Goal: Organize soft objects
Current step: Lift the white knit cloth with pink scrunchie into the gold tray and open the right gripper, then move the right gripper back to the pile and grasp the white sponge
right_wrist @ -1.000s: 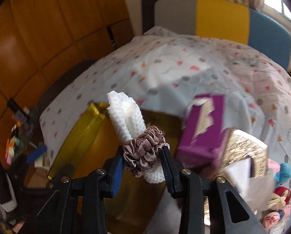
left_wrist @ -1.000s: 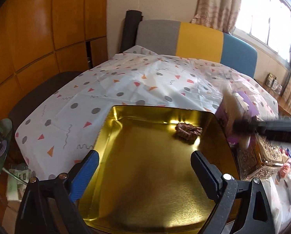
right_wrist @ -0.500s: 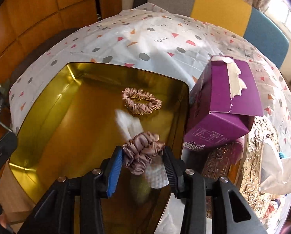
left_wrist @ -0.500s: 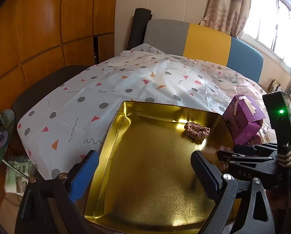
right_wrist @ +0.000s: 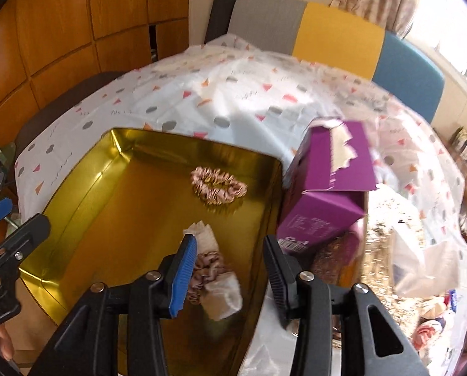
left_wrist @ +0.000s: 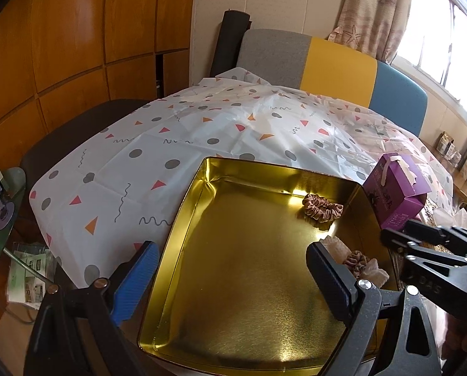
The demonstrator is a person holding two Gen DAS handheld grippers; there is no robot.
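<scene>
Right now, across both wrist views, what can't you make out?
- White cloth bundle with its scrunchie: right wrist view, partly behind the blue finger; motion blur.
- Same bundle, left wrist view: the left gripper's dark finger covers part.
- Items at lower right: blurred, cut by the edge.
- Purple box print: too small.
</scene>
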